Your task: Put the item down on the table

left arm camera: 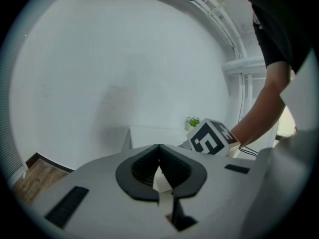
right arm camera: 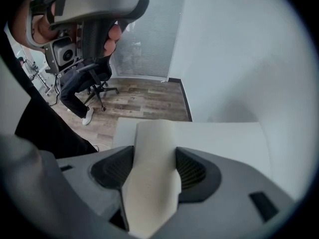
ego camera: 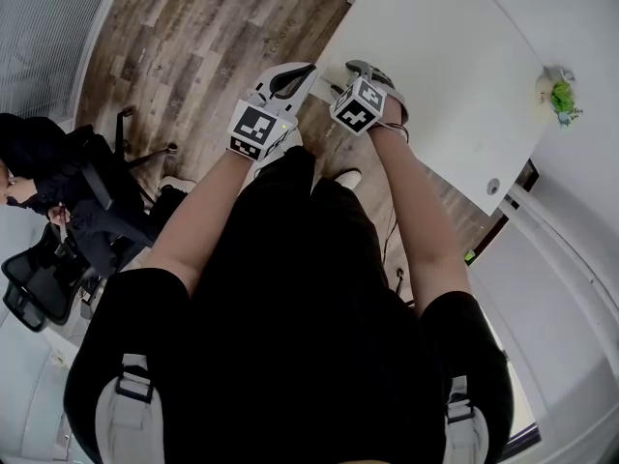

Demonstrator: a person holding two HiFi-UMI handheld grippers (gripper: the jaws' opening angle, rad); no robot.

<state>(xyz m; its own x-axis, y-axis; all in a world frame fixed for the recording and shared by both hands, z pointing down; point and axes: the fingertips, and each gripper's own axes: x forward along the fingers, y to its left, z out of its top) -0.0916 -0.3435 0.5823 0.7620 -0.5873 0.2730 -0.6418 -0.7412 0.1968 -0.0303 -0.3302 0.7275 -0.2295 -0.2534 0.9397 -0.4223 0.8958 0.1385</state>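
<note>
My right gripper (right arm camera: 154, 151) is shut on a cream, flat slab-like item (right arm camera: 149, 183) that sticks out past the jaw tips. It is held in the air just short of the near edge of the white table (right arm camera: 224, 138). In the head view the right gripper (ego camera: 363, 71) hovers at the table's (ego camera: 435, 75) corner, over the wood floor. Just left of it is my left gripper (ego camera: 295, 75). The left gripper (left arm camera: 159, 148) has its jaws meeting at the tips; a pale sliver shows in the gap behind them, and I cannot tell what it is.
A small green plant (ego camera: 561, 95) stands at the table's far edge, also seen as the plant (left arm camera: 193, 122) in the left gripper view. A person sits in an office chair (ego camera: 48, 201) at the left. Wood floor (ego camera: 203, 46) lies beside the table; white walls are behind it.
</note>
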